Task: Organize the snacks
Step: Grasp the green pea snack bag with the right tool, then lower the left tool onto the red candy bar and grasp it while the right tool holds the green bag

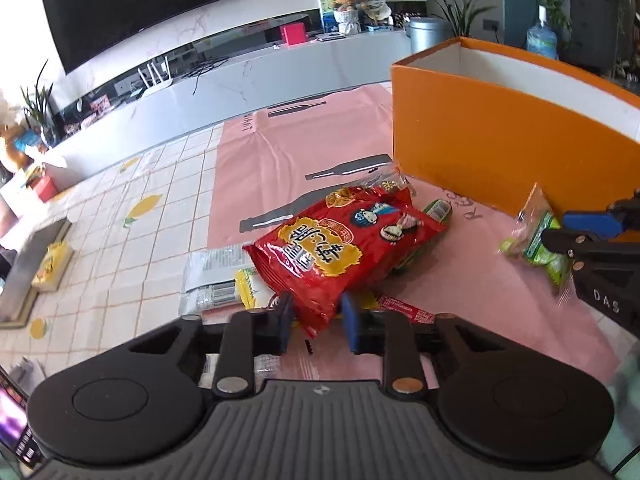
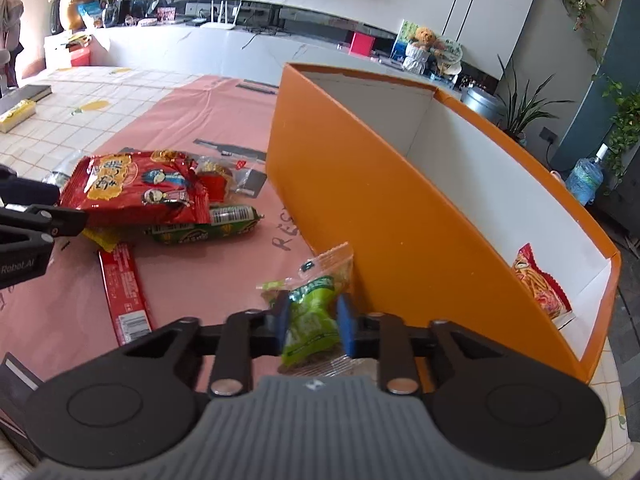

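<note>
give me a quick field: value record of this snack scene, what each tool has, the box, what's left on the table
left tool: shut on the red chip bag, gripping its near corner
right tool: shut on the green snack packet, beside the box's outer wall
orange box: open top, white inside, stands on the pink cloth
in box: one red and yellow snack bag leaning in the near corner
left on table: green sausage pack, flat red stick pack, a few small packets under the chip bag
</note>
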`<state>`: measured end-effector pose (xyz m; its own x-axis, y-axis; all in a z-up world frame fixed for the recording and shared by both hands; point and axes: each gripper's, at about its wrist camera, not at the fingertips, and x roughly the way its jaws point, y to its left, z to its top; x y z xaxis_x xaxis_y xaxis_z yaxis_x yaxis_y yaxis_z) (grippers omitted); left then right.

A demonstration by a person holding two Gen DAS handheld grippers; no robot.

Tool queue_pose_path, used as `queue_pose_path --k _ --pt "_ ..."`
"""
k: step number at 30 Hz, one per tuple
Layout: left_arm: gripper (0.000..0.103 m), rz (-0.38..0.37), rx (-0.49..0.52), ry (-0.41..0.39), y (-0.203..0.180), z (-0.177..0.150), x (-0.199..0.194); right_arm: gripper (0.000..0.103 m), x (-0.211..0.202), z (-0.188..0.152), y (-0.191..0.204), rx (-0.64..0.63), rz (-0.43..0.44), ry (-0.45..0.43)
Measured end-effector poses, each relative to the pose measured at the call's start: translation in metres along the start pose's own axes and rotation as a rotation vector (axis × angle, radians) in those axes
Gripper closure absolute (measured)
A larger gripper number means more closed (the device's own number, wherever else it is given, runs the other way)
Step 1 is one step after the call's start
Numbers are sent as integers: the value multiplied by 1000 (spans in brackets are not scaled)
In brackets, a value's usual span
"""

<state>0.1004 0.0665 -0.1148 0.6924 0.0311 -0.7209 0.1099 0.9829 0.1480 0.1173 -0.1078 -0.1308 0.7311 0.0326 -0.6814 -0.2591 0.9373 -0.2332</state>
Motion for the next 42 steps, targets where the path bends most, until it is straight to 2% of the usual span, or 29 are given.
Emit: queue_pose_path --k 2,5,11,16,19,21,23,24,25,29,32,38,41,42 --pt "103 -14 -29 -1 4 -1 -3 96 -1 0 -1 13 26 -10" --pt "103 -28 -49 2 8 -3 -9 98 -3 1 -3 35 64 -17" --pt "103 -154 -84 36 10 -13 -24 100 -11 -2 0 60 191 -55" --pt "102 -215 -80 65 5 -19 -29 101 -10 -1 2 82 204 -50" --pt "89 -246 -171 93 4 -22 -26 101 -9 -1 -8 142 192 -31" --pt "65 -271 -224 99 1 -21 -25 101 -9 -2 -14 173 193 -19" --pt "48 -280 -282 106 -3 -19 -23 100 -7 -2 -18 190 195 -9" --pt "41 -278 -312 114 -6 -18 -21 99 -7 -2 -20 194 195 -6" --pt "38 -268 -344 126 -8 -17 -19 98 -6 -2 -21 200 186 -2" --pt "33 -229 -430 193 -19 -14 -7 83 -2 -2 -29 228 147 36" --pt "27 -215 -455 212 -28 -10 -1 81 4 -2 -36 255 161 80" --pt "26 -133 -435 244 -47 -3 12 73 16 -5 -58 376 211 144" --pt "26 -115 -363 246 -56 -3 15 73 18 -8 -64 424 231 147" --pt "30 -106 -333 250 -59 -3 16 73 17 -8 -64 425 233 144"
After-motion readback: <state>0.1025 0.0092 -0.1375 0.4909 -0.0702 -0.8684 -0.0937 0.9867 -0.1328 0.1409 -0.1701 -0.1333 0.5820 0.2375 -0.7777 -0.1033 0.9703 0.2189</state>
